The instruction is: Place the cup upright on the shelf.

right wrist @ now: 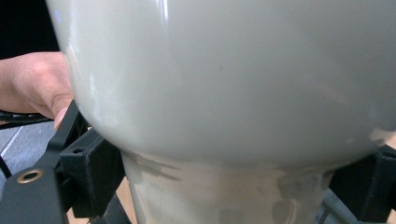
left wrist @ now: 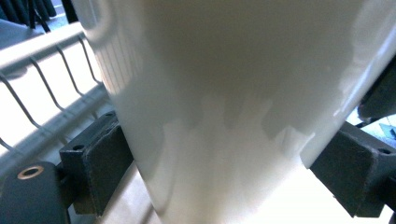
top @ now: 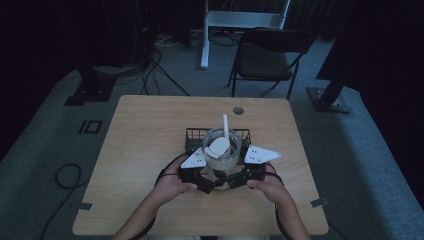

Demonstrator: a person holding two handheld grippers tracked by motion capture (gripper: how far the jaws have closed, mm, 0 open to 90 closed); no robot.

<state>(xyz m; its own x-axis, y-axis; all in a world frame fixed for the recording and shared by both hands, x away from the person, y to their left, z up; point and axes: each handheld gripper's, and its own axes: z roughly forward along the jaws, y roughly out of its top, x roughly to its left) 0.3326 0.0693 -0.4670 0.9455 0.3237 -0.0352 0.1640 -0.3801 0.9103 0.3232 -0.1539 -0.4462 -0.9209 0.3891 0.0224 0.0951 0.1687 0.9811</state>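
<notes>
Both grippers were clamped on the same white container point(top: 220, 156), one from each flank, a shared grip that probably served to keep the wide, smooth vessel level and stop it slipping. The left gripper point(top: 200, 176) had the container's tapering lower wall pinched between its pads point(left wrist: 100, 165); the right gripper point(top: 241, 175) held the narrow part just beneath the bulging body. Directly beyond both grippers sat a black wire basket point(top: 192, 134), touching or nearly touching the container, on the wooden table point(top: 140, 150).
</notes>
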